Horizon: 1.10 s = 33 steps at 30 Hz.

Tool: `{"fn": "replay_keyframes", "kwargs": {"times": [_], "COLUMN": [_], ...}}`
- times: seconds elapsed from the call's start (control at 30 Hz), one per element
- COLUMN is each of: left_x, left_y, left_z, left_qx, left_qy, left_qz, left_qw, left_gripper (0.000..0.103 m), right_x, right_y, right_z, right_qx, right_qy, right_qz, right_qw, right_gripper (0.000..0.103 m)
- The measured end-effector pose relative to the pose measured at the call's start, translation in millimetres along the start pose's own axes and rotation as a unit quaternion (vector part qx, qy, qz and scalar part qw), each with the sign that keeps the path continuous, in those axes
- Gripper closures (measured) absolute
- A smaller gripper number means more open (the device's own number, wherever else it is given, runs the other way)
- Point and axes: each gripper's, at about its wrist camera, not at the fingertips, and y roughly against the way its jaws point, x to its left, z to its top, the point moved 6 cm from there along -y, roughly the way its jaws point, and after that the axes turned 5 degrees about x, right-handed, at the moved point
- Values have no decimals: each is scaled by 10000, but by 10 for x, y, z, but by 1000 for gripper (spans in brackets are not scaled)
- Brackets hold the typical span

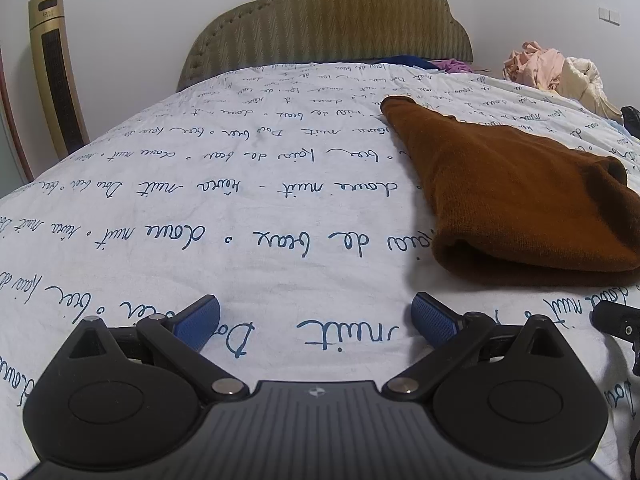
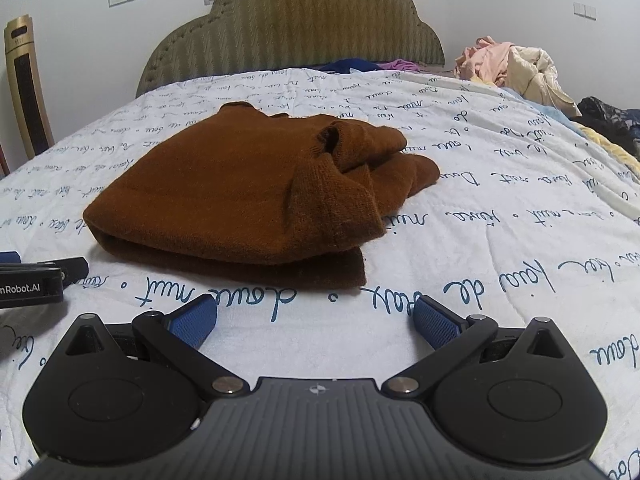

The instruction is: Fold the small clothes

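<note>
Left wrist view: your left claw (image 1: 316, 322) sits low over the bed (image 1: 240, 200), its blue pads (image 1: 198, 322) spread wide with nothing between them, only the white quilt with blue script. The brown sweater (image 1: 516, 192) lies folded on the quilt ahead and to the right of the claw, apart from it, its rounded fold edge facing you and a narrow end stretching away toward the headboard (image 1: 332, 20). At the right edge, a black part of your right claw (image 1: 614, 320) shows just beside the sweater's near corner. A gold tower appliance (image 1: 56, 72) stands by the wall on the left, and a heap of pale clothes (image 1: 556, 72) rests at the far right of the bed.

Right wrist view: your right claw (image 2: 316, 320) is also spread wide and empty, hovering low over the quilt. The sweater (image 2: 240, 188) lies straight ahead, near the fingertips but not touching them, folded in layers with a sleeve or collar part bunched loosely on its right side. Your left claw (image 2: 32, 280) shows at the left edge, beside the sweater's near left corner and clear of it. Behind, the headboard (image 2: 296, 24) rises against the wall, with the pale clothes (image 2: 516, 64) to the right and some dark and purple cloth (image 2: 372, 66) at the head of the bed.
</note>
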Motion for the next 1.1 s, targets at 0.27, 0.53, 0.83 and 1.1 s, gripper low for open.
{"fn": "replay_keyframes", "kwargs": {"times": [0.27,0.53,0.83,1.1], "left_x": [2,22,22,23], "left_y": [-1,-13,-22,-22], "left_z": [3,1,-2,-3], "left_qx": [1,36,42,43], "left_qy": [1,63,51,54], "left_qz": [2,-60,-44,-46], "left_qw": [10000,10000,10000,10000], "left_gripper": [0,0,0,0], "right_x": [5,3,5,2], "right_y": [-8,-20,-22,-18], "right_z": [-10,-18,-18,-17], "right_qx": [20,37,37,17], "right_qy": [-14,0,0,-37], "right_qz": [-12,-28,-20,19], "right_qw": [10000,10000,10000,10000], "right_gripper": [0,0,0,0]}}
